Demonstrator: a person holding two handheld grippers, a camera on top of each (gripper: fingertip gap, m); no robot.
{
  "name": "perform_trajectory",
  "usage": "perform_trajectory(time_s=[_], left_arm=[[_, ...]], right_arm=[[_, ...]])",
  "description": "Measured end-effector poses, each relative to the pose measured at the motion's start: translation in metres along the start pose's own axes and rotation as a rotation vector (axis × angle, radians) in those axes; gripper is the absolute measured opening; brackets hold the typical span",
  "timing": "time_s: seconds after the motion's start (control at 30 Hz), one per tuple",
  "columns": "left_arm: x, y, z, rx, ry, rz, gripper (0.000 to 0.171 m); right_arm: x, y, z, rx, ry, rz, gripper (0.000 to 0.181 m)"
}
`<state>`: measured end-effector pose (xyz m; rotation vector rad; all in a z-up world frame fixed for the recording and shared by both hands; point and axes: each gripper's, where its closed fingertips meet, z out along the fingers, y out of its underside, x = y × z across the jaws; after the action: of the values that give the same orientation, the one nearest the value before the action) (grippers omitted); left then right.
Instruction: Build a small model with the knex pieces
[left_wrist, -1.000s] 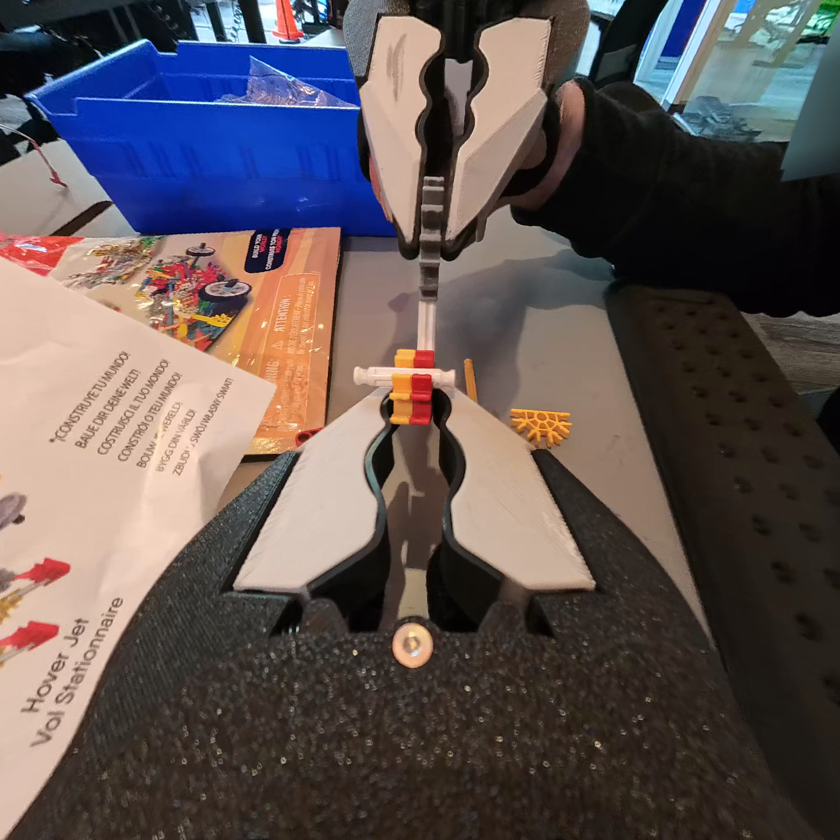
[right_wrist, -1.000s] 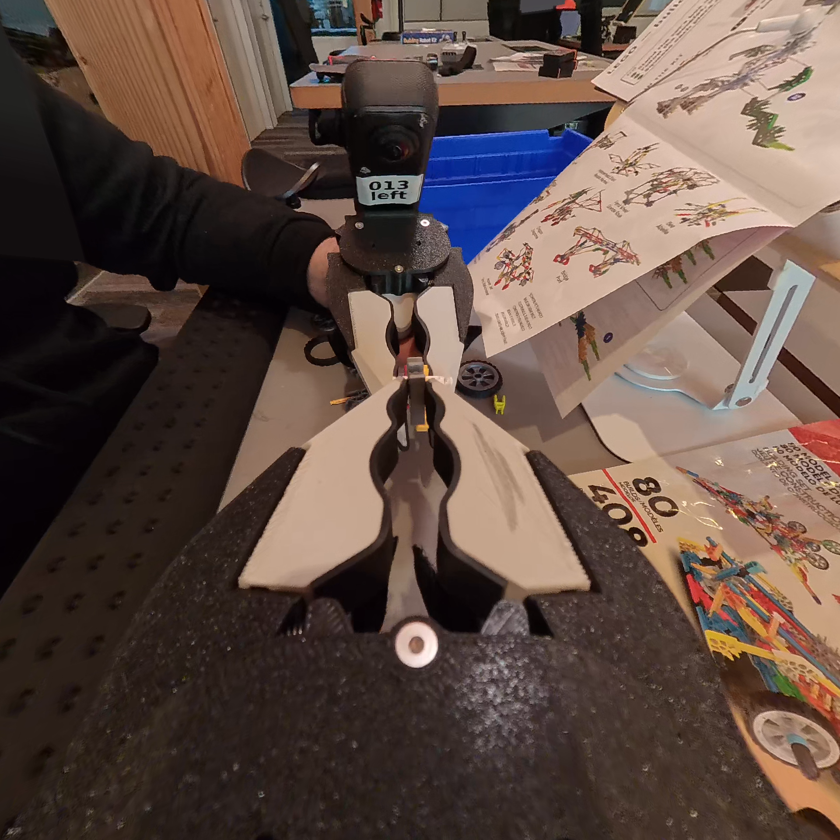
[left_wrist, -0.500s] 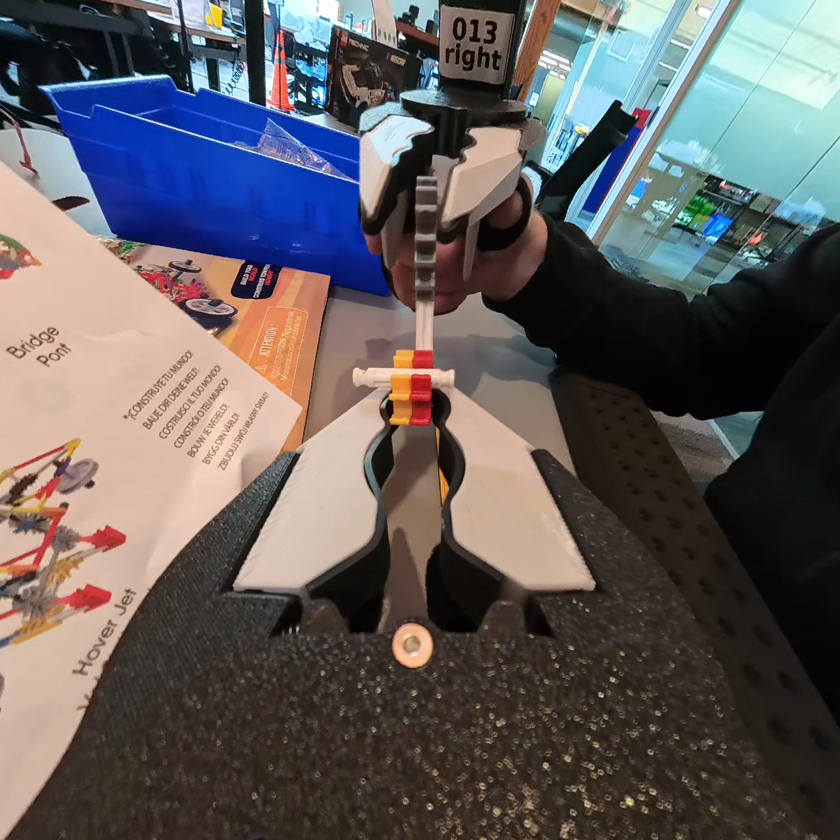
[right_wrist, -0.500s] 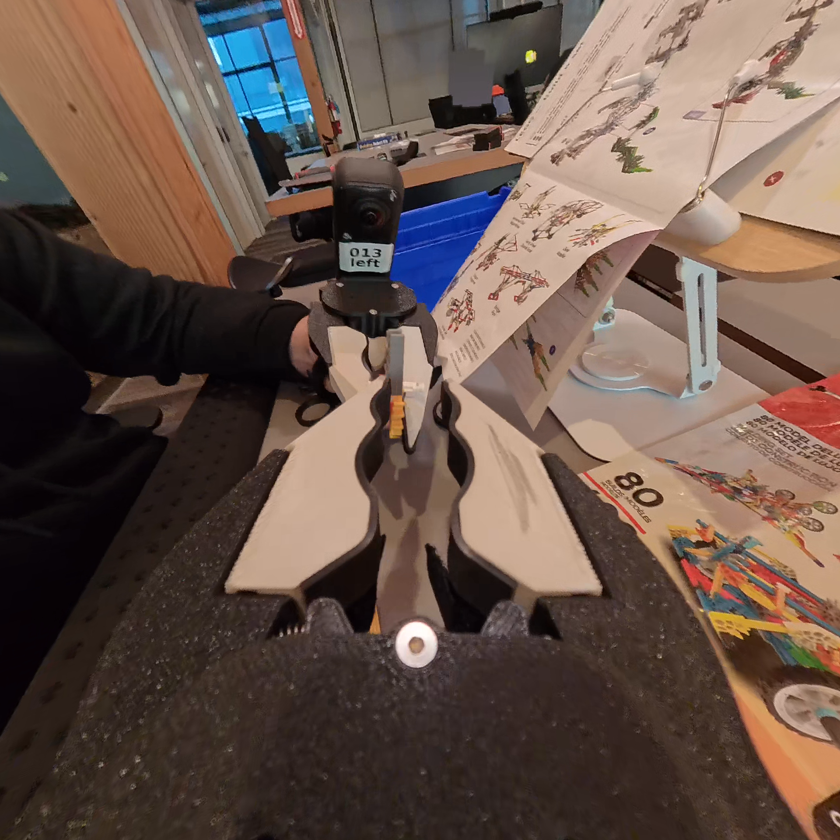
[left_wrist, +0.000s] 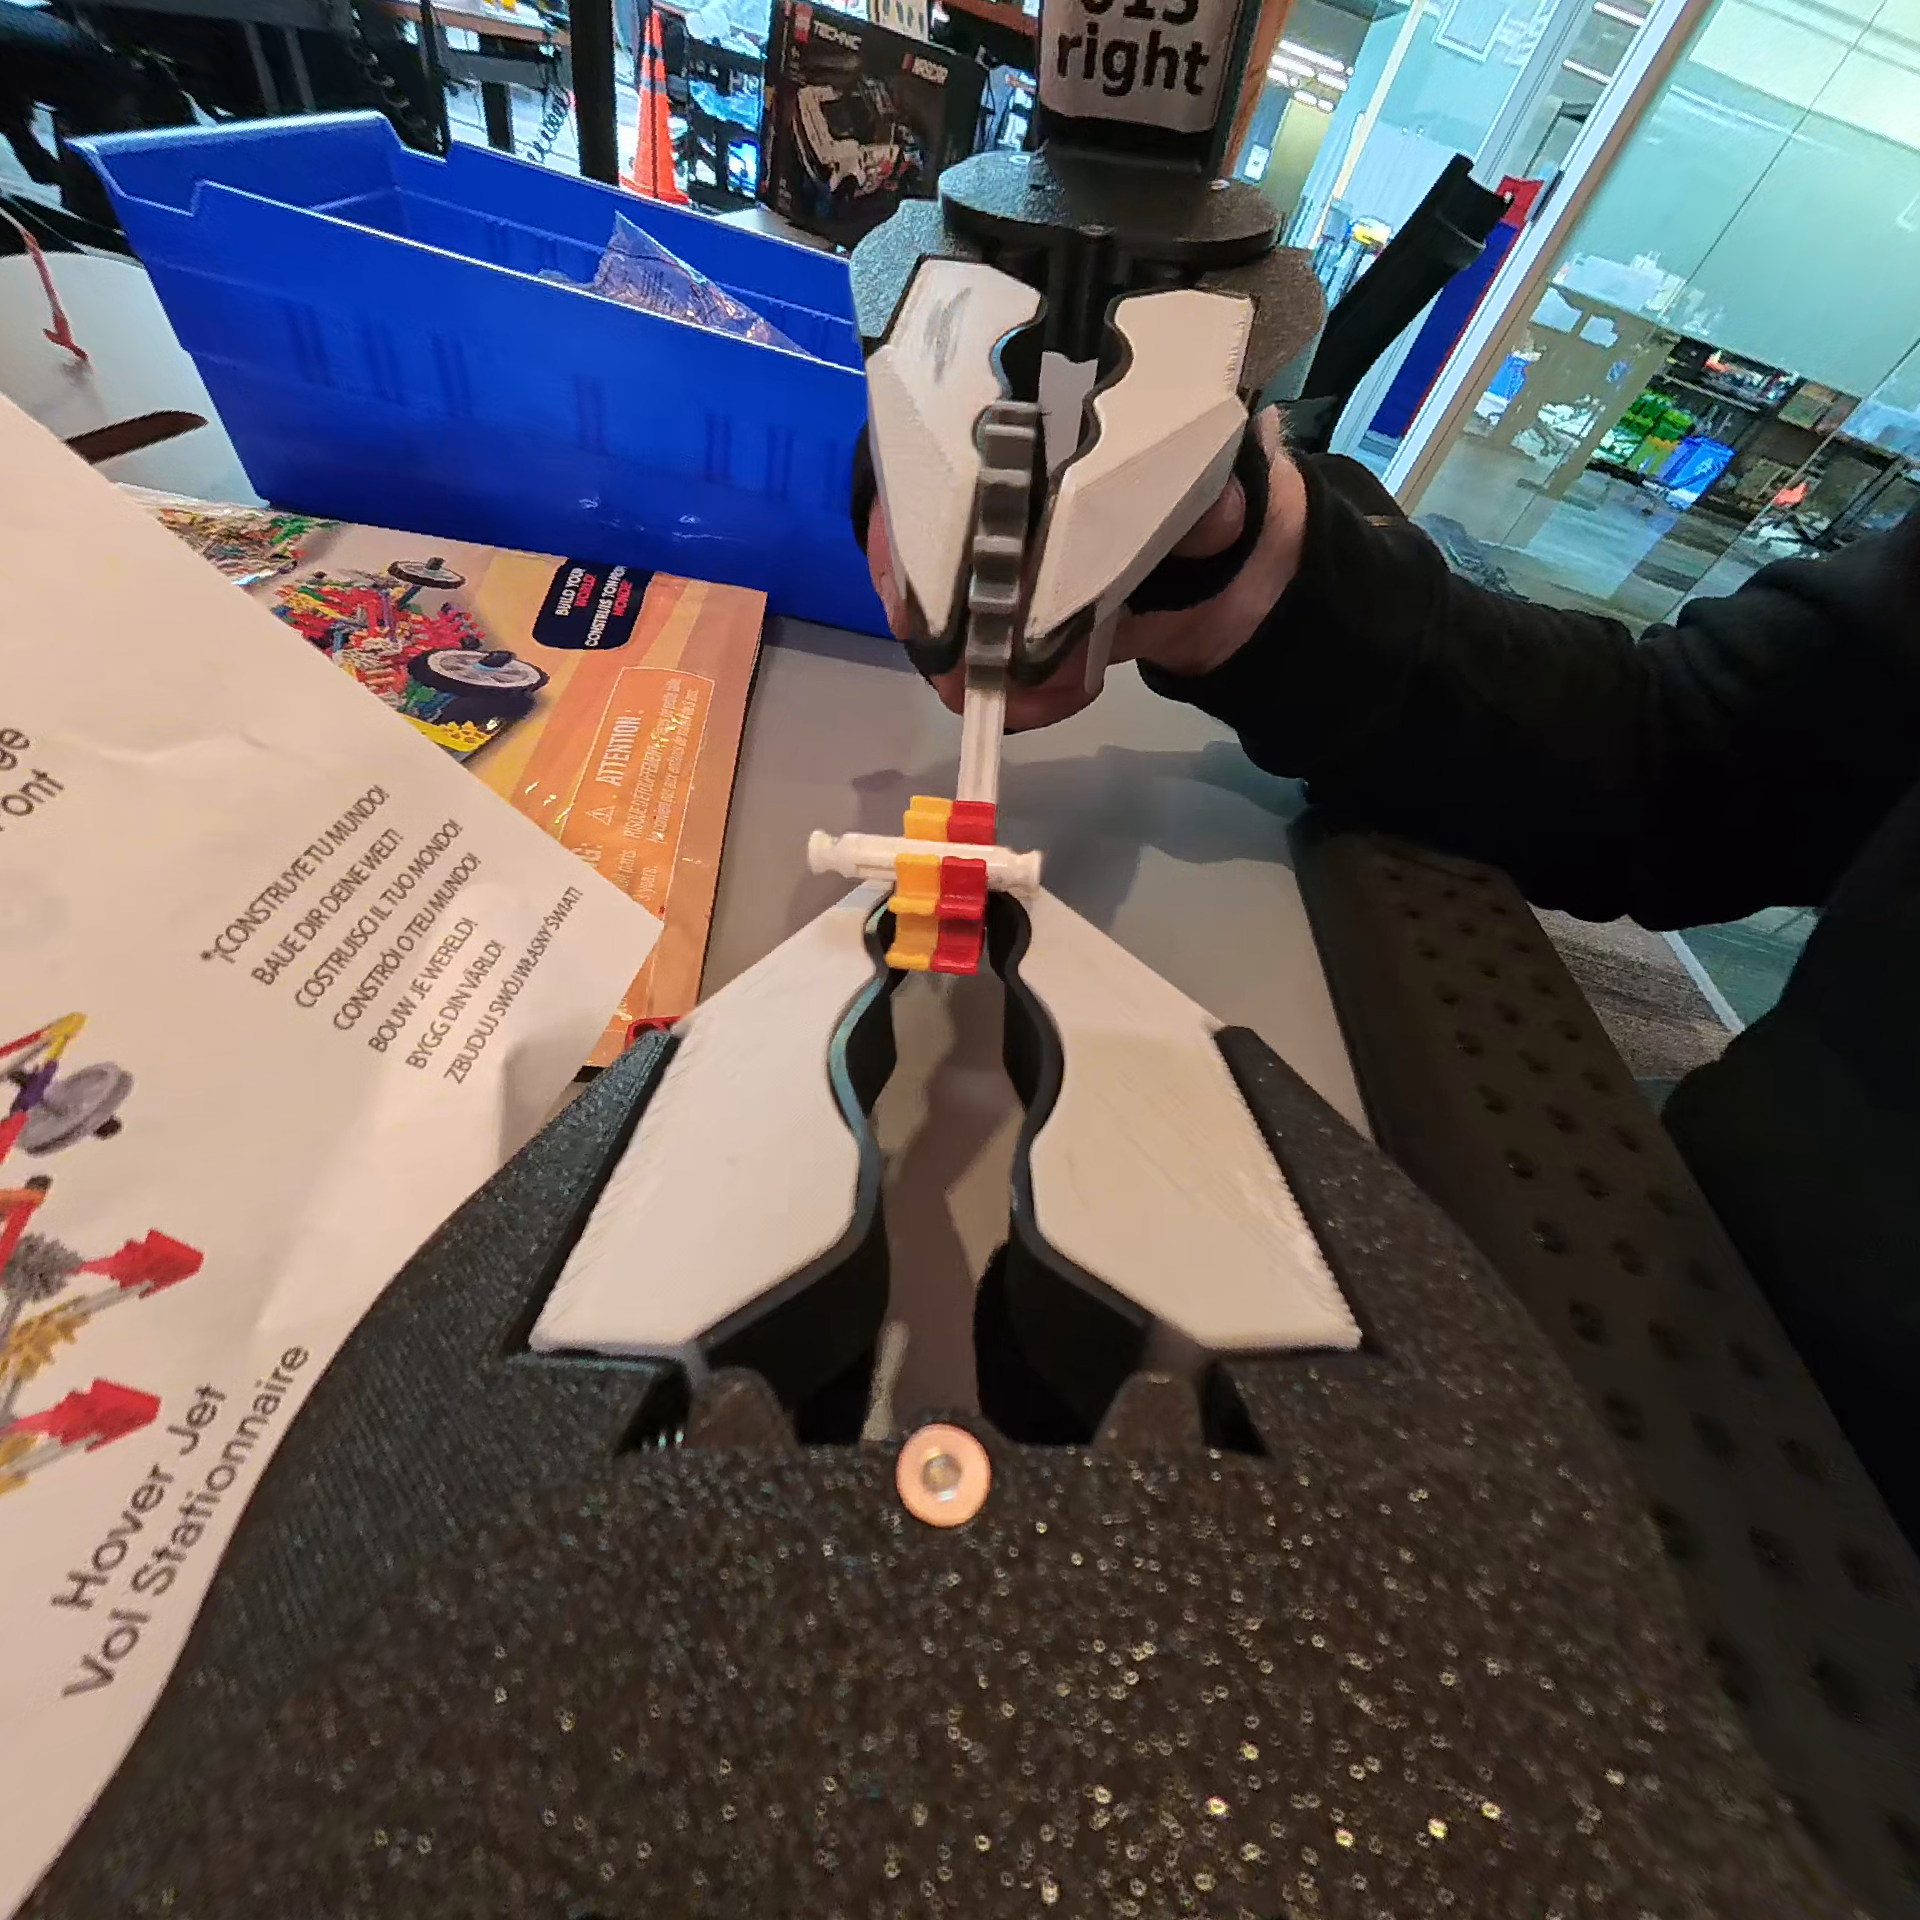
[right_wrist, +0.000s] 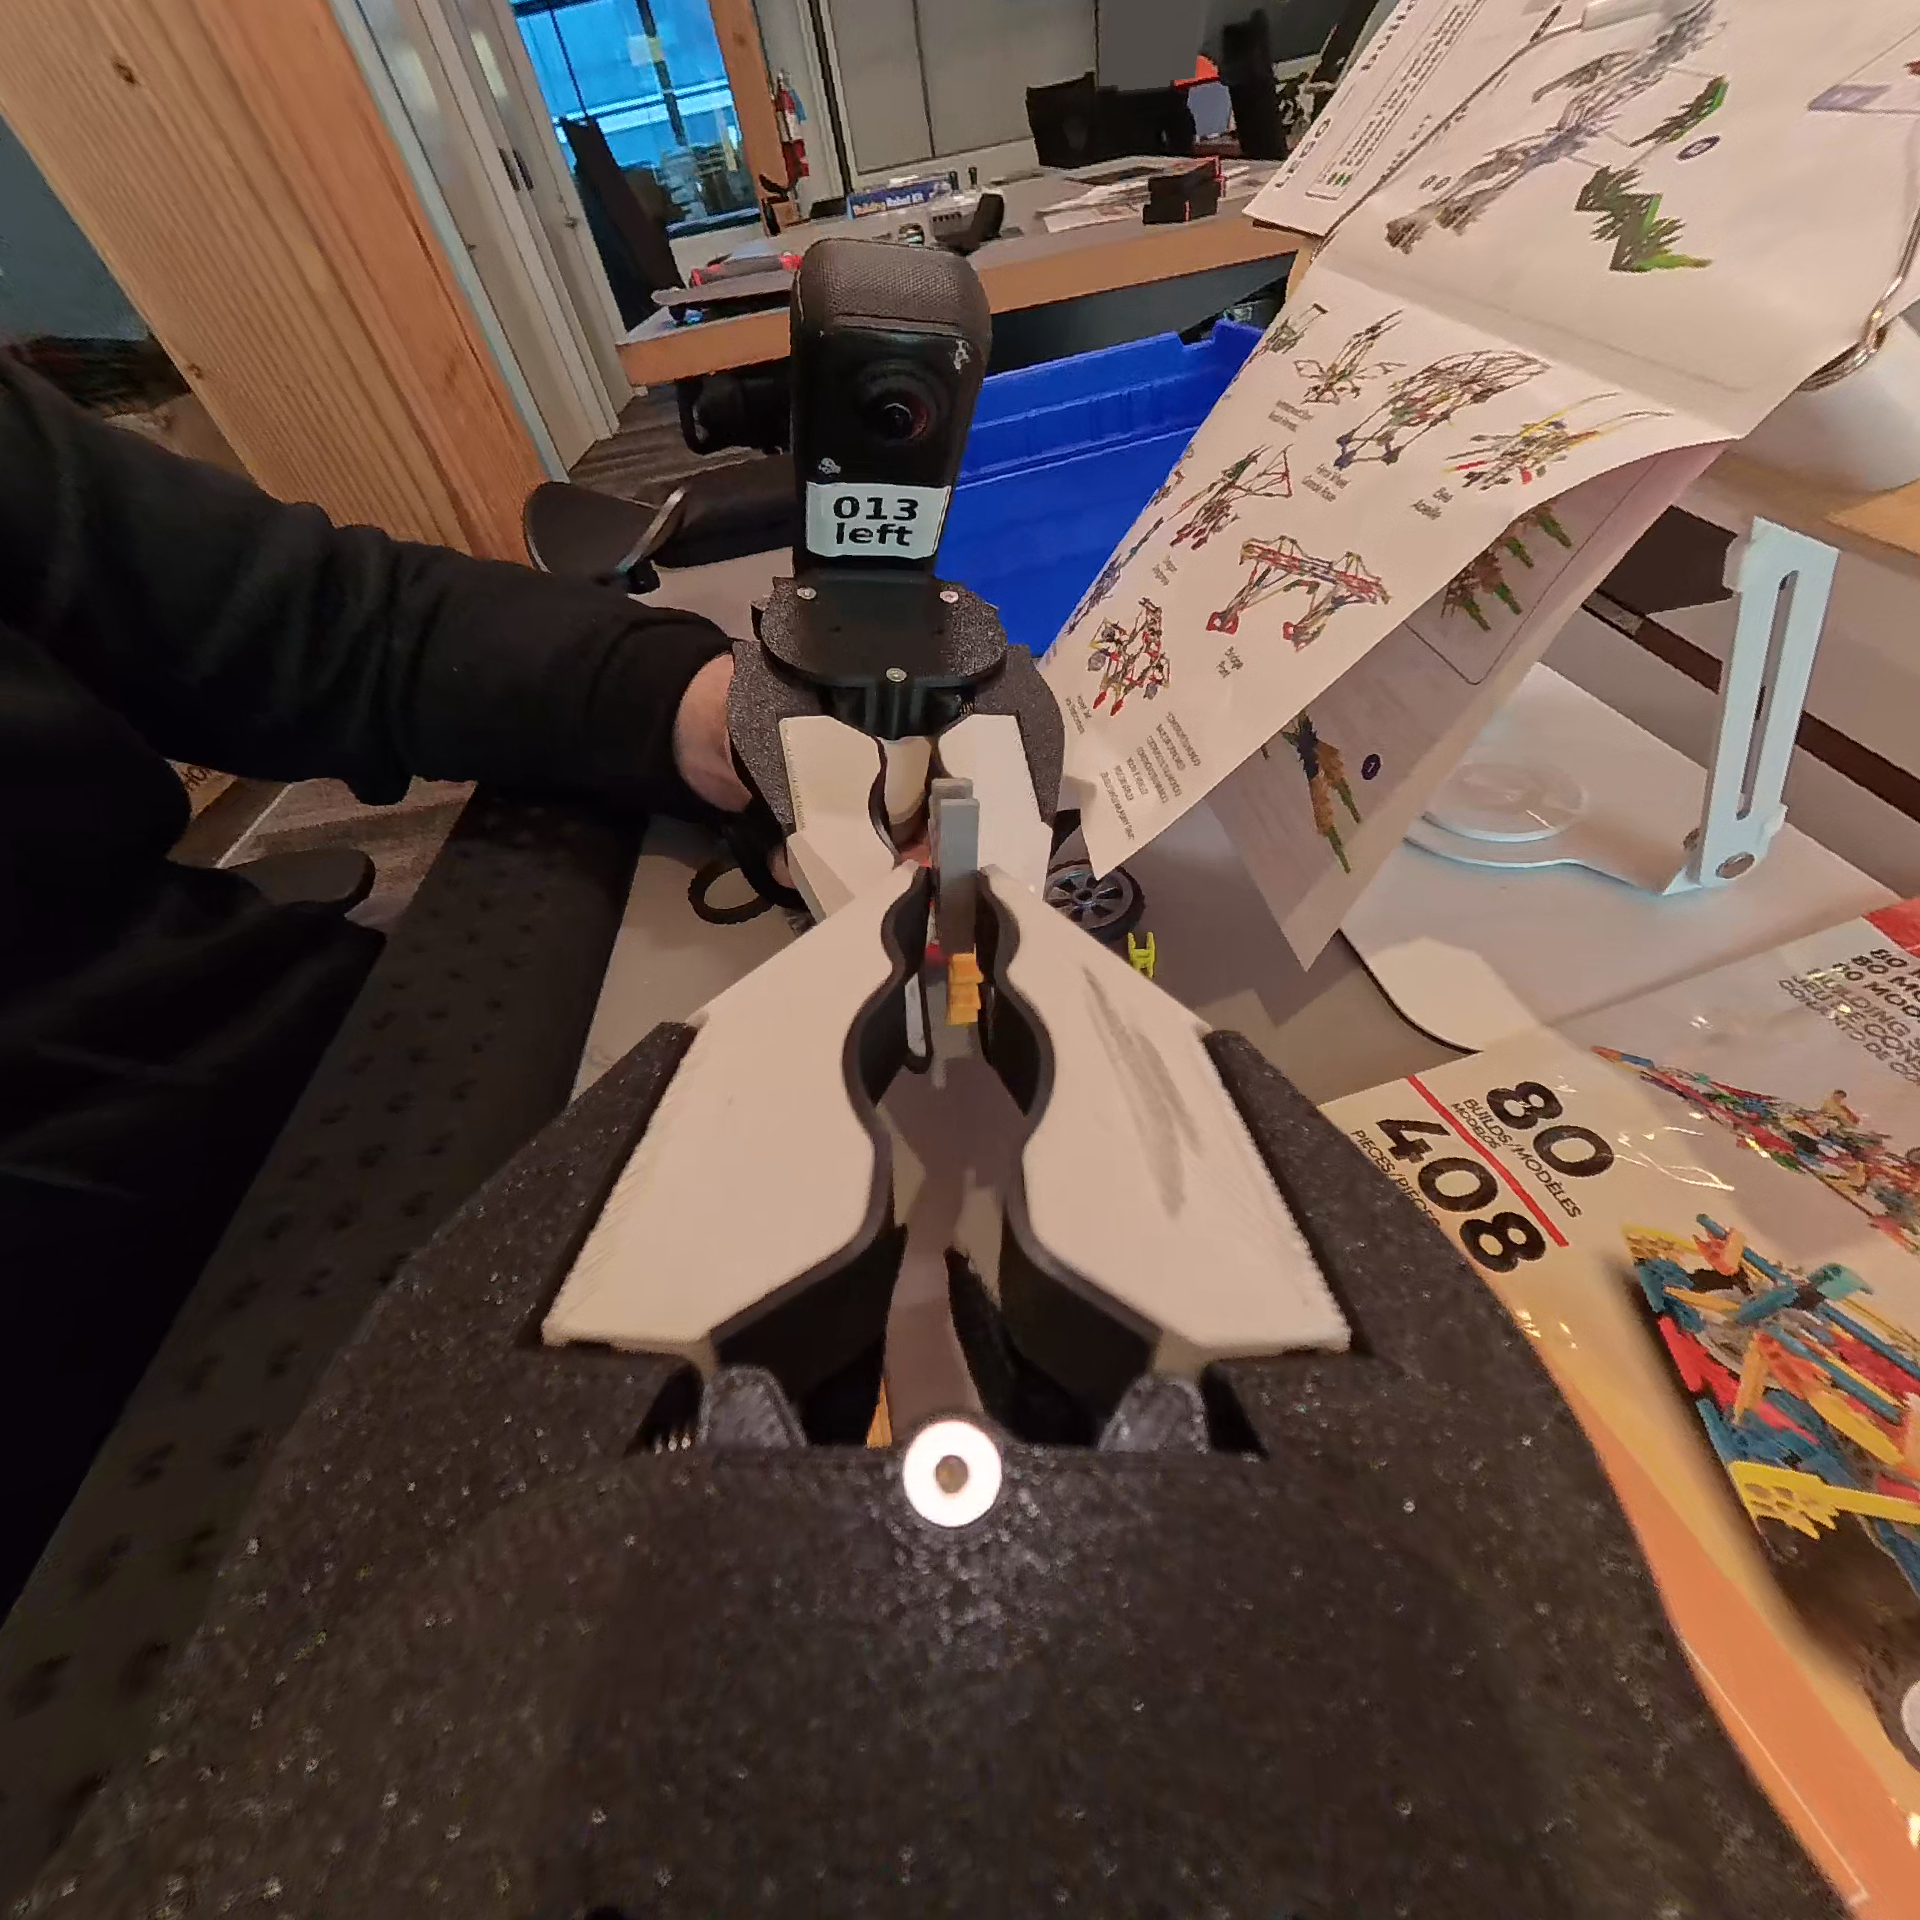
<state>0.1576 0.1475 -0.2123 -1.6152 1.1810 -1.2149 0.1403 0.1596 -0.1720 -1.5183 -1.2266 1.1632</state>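
Note:
My left gripper (left_wrist: 935, 920) is shut on a yellow and red connector pair (left_wrist: 935, 894). A short white rod (left_wrist: 925, 857) crosses the pair sideways. A second white rod (left_wrist: 980, 743) runs from the pair up to a grey toothed connector (left_wrist: 1000, 530). My right gripper (left_wrist: 992, 644) faces mine and is shut on that grey connector. In the right wrist view the right gripper (right_wrist: 951, 888) grips the grey connector (right_wrist: 954, 831) edge-on, with the yellow connector (right_wrist: 964, 987) between its fingers. The left gripper (right_wrist: 920, 847) is just beyond, tip to tip. The assembly is held above the grey table (left_wrist: 1143, 831).
A blue bin (left_wrist: 499, 343) stands behind. An orange toy package (left_wrist: 644, 707) and a white instruction sheet (left_wrist: 260, 935) lie at the left. A black perforated mat (left_wrist: 1558, 1143) lies at the right. A small wheel (right_wrist: 1091, 894), a black ring (right_wrist: 727, 899) and a white stand (right_wrist: 1756, 707) are on the table. Spacing between my two grippers at the tips: around 4 centimetres.
Both grippers have tilted up, so more of the room shows behind them. They stay shut on the joined pieces. The right gripper now sits closer to the left one than half a second ago.

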Motion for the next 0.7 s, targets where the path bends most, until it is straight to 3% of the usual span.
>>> perform_trajectory(time_s=[0.17, 0.5, 0.7], left_arm=[[-0.015, 0.011, -0.002, -0.091, -0.103, 0.062, 0.031], [-0.033, 0.055, -0.013, -0.408, -0.238, 0.241, 0.032], [-0.037, 0.069, -0.022, -0.499, -0.237, 0.251, 0.032]], right_arm=[[0.005, 0.006, -0.006, -0.043, 0.025, -0.011, 0.005], [0.007, 0.061, -0.003, -0.334, 0.025, -0.003, 0.005], [-0.005, 0.09, 0.009, -0.488, -0.012, -0.043, 0.006]])
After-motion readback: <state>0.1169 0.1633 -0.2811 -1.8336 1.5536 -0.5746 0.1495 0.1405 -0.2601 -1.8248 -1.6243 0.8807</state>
